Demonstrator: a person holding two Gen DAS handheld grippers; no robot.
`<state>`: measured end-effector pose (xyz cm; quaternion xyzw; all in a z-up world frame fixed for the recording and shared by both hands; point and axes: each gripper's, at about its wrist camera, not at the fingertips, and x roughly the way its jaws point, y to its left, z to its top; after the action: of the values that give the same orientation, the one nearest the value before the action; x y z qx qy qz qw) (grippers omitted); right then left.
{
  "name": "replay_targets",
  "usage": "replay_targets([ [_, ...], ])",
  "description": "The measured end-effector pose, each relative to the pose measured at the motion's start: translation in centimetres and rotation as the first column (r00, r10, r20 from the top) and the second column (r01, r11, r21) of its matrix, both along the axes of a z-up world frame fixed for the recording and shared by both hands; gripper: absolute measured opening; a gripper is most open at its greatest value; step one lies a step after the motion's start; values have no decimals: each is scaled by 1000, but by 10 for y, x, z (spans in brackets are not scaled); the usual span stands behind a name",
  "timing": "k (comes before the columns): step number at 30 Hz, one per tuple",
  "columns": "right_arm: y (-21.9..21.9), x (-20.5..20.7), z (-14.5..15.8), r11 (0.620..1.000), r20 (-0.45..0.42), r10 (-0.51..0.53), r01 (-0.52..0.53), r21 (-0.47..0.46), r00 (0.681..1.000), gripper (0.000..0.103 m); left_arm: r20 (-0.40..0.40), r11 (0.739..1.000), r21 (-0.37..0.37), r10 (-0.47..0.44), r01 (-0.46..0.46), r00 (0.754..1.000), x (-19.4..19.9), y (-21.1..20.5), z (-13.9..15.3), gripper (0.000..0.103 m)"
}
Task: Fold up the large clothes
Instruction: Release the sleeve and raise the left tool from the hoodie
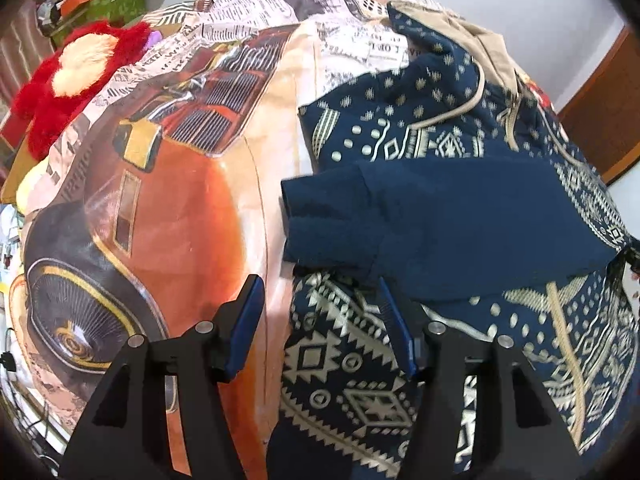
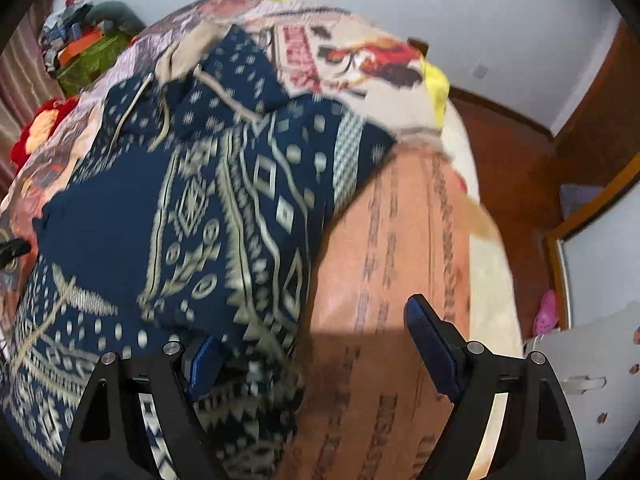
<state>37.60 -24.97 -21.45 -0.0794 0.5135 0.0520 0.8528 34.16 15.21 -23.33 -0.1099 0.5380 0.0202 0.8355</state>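
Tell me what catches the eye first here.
The navy patterned hoodie dominates, spread on the bed with a plain navy sleeve folded across it. Beneath it lies a bedsheet printed with a big orange car, and a red plush toy sits at the far left.

Left gripper (image 1: 322,312) spread wide over the navy patterned hoodie (image 1: 460,216), sleeve folded across it, red plush toy (image 1: 76,76) far left of the hoodie
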Motion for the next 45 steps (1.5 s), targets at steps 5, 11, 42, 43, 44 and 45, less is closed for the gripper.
replay_targets([
  [5,-7,6,3,997,52,-37,40,-66,998,84,2,1000,-15,11,-11,1000,18,-6,-4,58],
  [11,-25,8,2,997,35,-81,81,-19,996,91,-22,999,30,-14,14,1000,34,-23,-19,58],
  [42,-42,19,-4,970,-119,-87,111,215,989,91,-10,974,213,-79,79,997,7,-14,6,66],
  [43,-43,19,2,973,-110,-82,103,204,991,91,9,977,202,-72,69,997,10,-11,13,66],
  [44,-42,18,7,976,-101,-78,97,197,992,91,31,981,186,-64,57,997,13,-8,22,66],
  [45,-41,18,14,978,-85,-74,89,188,994,91,51,984,171,-58,48,997,17,-6,30,66],
])
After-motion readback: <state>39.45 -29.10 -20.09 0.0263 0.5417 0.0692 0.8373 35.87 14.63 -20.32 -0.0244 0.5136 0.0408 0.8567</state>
